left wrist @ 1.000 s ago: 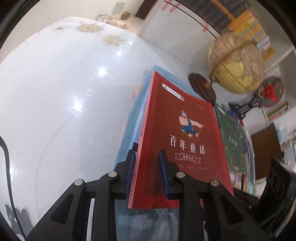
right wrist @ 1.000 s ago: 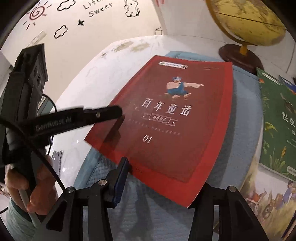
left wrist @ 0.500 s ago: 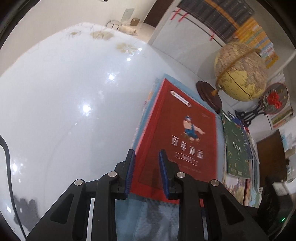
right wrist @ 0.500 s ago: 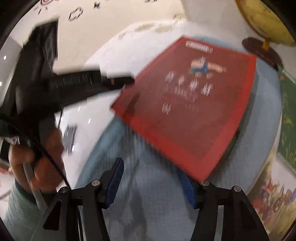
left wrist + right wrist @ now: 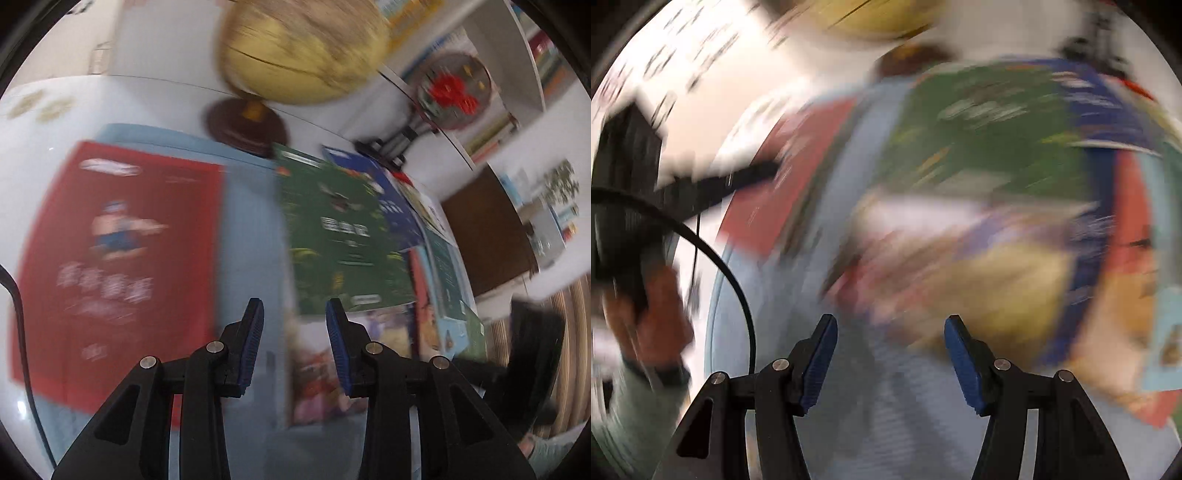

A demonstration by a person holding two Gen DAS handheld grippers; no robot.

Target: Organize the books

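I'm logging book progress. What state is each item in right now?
red book: released, flat on the blue mat
green book: flat, topping the overlapping pile
left gripper: just opened, empty
right gripper: just opened, empty
globe: upright

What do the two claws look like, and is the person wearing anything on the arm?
Both are black plastic, with triangle cut-outs and silver screws. The left claw and right claw have ridged blue pads. A thin black cable loops beside the left hand, which has a pale grey-green sleeve.
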